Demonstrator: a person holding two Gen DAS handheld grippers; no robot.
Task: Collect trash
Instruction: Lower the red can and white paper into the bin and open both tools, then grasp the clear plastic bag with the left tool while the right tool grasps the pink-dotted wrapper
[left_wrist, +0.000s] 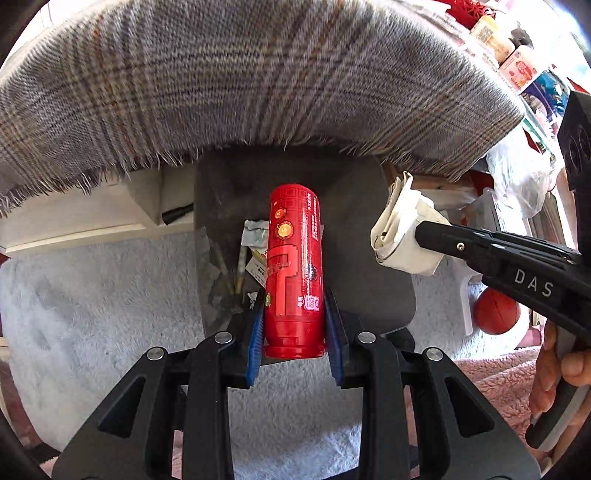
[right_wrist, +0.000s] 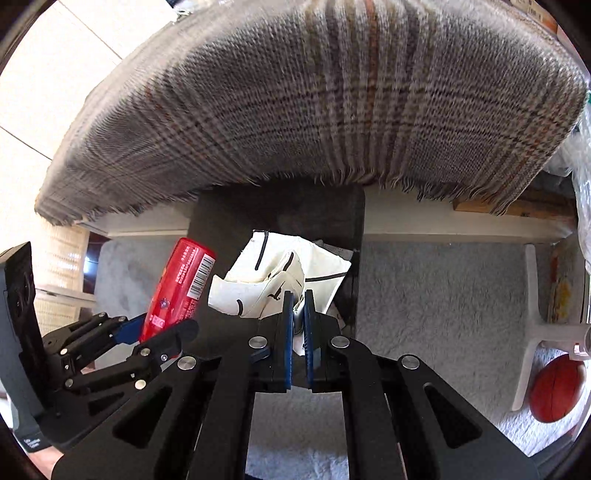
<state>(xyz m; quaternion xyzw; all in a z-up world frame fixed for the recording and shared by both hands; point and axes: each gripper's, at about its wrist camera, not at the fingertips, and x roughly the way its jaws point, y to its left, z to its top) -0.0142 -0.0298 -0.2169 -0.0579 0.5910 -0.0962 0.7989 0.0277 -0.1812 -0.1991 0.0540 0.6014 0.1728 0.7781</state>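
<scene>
Held over the dark bin (left_wrist: 354, 236), both pieces of trash at once — presumably so that each drops straight in on release. Left gripper (left_wrist: 294, 325) clamped on the lower end of one red can (left_wrist: 294, 266), pads pressed against either side, can pointing away along the fingers with the bin's opening directly beyond it. Right gripper (right_wrist: 298, 314) nearly closed, pinching one crumpled white paper bag (right_wrist: 284, 280) by a fold, the rest of the bag bunched forward over the same bin. Side by side and close, can to the left of bag, neither seeming to touch the bin. Inside the bin, a few scraps already — a torn wrapper (left_wrist: 255, 236) and some thin sticks, exact count hard to tell. Behind, one plaid blanket (left_wrist: 221, 92) draped with fringe hanging just above the bin; below, grey rug (left_wrist: 92, 295); off to the right, one orange ball (right_wrist: 557, 387) on the floor. Two grippers, two items held, one bin.
</scene>
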